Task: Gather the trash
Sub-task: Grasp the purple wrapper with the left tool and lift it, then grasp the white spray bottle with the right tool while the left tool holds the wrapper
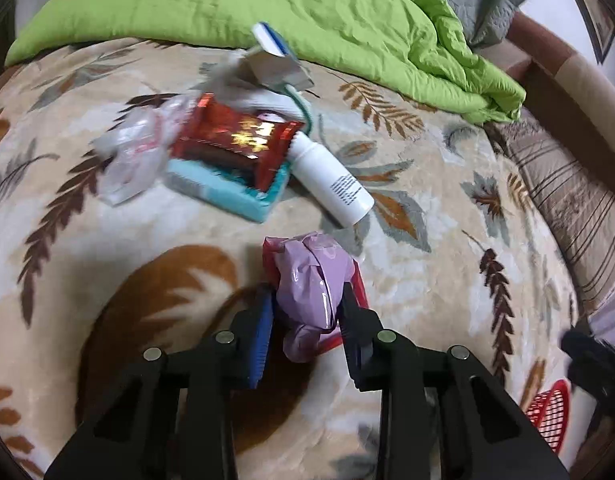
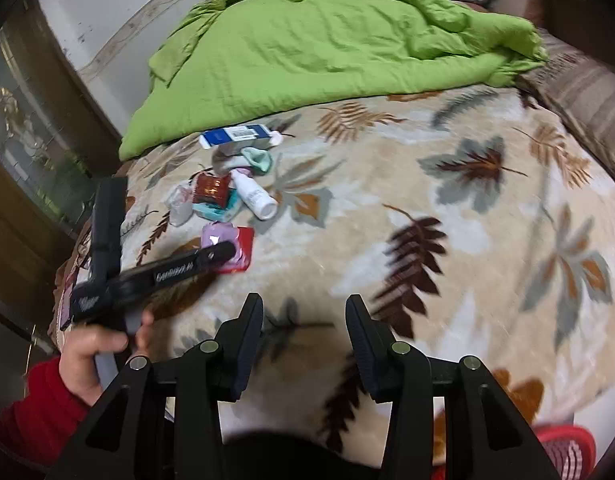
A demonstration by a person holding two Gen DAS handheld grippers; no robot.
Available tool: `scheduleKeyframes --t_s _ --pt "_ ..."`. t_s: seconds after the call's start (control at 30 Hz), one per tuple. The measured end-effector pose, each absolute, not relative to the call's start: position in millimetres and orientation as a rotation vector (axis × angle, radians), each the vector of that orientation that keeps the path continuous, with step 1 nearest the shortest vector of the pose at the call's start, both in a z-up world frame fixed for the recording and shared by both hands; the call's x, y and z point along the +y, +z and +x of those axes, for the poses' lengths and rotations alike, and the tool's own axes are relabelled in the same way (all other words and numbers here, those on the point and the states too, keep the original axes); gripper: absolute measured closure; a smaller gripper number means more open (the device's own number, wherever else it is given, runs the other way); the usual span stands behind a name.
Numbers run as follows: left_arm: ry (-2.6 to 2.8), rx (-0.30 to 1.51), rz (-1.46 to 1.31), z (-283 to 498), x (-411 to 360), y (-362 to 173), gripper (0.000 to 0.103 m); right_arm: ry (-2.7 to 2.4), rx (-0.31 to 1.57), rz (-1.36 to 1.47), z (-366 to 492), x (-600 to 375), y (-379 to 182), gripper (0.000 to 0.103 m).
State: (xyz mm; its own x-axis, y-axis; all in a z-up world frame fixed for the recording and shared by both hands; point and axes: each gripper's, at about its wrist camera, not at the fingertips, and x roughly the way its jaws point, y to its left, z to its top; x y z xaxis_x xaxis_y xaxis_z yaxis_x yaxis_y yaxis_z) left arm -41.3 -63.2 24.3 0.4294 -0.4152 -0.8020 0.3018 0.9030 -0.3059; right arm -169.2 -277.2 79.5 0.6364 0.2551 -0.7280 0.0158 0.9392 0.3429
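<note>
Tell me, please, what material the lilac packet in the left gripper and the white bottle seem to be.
Lilac packet: likely thin glossy plastic film; it is crumpled and has shiny highlights. White bottle: probably rigid plastic with a smooth, slightly matte surface, small print on its side.

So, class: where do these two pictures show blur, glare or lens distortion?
Left wrist view: glare on the shiny red wrapper, smeared clear plastic, dark rounded corners. Right wrist view: motion blur on the blanket toward the right edge, wall lines bowed by the fisheye.
</note>
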Motion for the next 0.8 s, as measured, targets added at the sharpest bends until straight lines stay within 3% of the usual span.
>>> scheduleKeyframes --t_s 0.3,0.8 --pt "-0.267 0.862 -0.102 -65 -11 49 0.073 0.244 0.897 0.182 -77 -231 66 0.056" --pt "-0.229 0.871 -0.119 -46 -3 39 0.073 0.272 0.996 -0.017 29 -188 20 0.058"
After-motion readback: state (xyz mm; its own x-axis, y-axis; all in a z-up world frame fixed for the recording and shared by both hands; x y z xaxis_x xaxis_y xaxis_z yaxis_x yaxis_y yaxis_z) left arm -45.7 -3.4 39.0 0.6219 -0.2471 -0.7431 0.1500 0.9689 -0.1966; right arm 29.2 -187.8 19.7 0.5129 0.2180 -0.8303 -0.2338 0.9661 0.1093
